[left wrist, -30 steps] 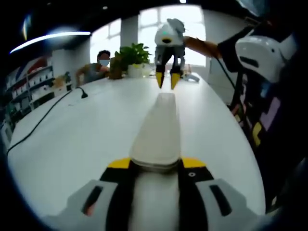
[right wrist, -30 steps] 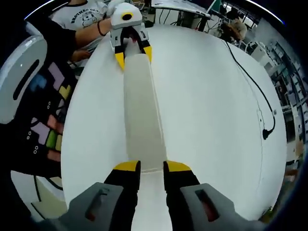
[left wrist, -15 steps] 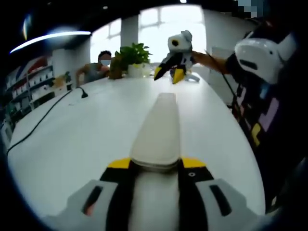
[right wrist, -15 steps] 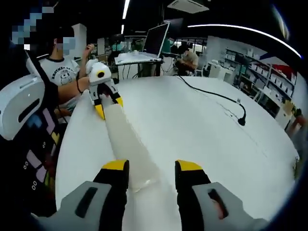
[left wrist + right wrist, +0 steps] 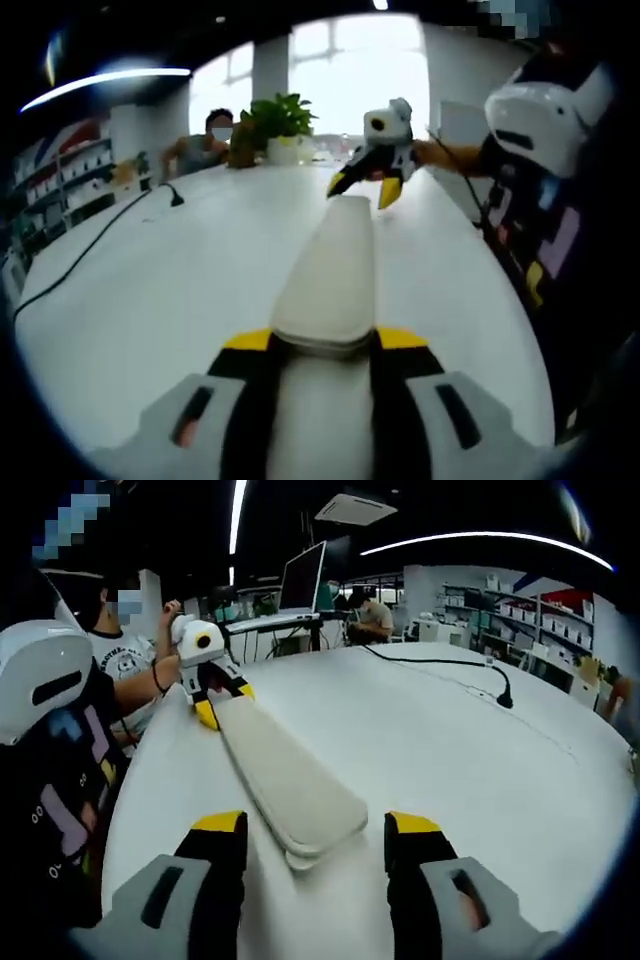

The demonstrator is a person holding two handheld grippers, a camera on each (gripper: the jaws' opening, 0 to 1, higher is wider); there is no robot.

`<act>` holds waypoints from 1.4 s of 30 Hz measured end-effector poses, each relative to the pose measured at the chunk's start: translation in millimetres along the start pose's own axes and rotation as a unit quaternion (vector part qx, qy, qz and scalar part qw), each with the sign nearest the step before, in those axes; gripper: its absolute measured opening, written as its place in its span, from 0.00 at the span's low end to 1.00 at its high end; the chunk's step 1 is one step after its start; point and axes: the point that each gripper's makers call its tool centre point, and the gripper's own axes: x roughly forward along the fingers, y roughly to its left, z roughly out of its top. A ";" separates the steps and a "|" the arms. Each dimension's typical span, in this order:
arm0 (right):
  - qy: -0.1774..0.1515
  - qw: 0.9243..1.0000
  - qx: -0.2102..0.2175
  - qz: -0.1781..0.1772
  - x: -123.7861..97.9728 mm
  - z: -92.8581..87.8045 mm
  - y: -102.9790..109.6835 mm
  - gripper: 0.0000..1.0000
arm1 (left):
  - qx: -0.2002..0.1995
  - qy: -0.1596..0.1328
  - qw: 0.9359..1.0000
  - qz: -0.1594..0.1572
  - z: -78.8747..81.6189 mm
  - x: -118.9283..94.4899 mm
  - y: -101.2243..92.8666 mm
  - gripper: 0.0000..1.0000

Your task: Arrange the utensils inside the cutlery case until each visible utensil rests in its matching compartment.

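— What changed?

— My right tool (image 5: 313, 825) has let go of the case (image 5: 285, 775). A second ago its jaws pinched the near end; now they stand spread on either side, not touching.

— And the left?

— The left tool (image 5: 314, 338) is still clenched on its end of the case, which lies long on the white bench (image 5: 160, 270). The lid is closed, so I judge opening comes next; no utensils visible.
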 end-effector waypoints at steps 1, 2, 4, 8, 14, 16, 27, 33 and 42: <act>0.002 1.000 -0.006 -0.004 1.4 -1.2 -0.9 0.55 | 0.000 0.000 1.000 0.000 0.1 -0.2 0.1 0.38; 0.003 1.000 -0.011 -0.007 2.5 -1.9 -1.9 0.54 | 0.000 -0.001 1.000 0.000 0.1 -0.4 0.2 0.38; 0.000 1.000 -0.013 -0.007 3.9 -1.2 -2.4 0.51 | 0.000 -0.002 1.000 -0.001 0.3 -0.5 0.3 0.38; -0.009 1.000 -0.013 -0.006 6.9 1.8 -2.5 0.48 | 0.001 -0.008 1.000 -0.001 0.9 -0.3 0.4 0.38; -0.009 1.000 -0.022 -0.002 12.0 0.0 -1.4 0.46 | 0.001 -0.012 1.000 -0.001 2.0 0.2 1.1 0.38; -0.011 1.000 -0.024 -0.002 12.0 0.2 -2.1 0.46 | 0.001 -0.015 1.000 0.001 2.4 0.4 1.5 0.38; -0.040 0.999 -0.013 -0.010 11.3 2.9 0.5 0.45 | -0.014 -0.029 0.999 0.030 4.3 -1.4 6.2 0.37; -0.045 0.999 -0.008 -0.011 9.9 4.1 0.4 0.45 | -0.021 -0.032 0.999 0.036 7.2 -0.4 7.3 0.37; -0.070 0.997 -0.013 -0.032 -5.5 20.1 -7.0 0.45 | -0.008 -0.045 0.998 0.046 31.7 -1.0 18.0 0.37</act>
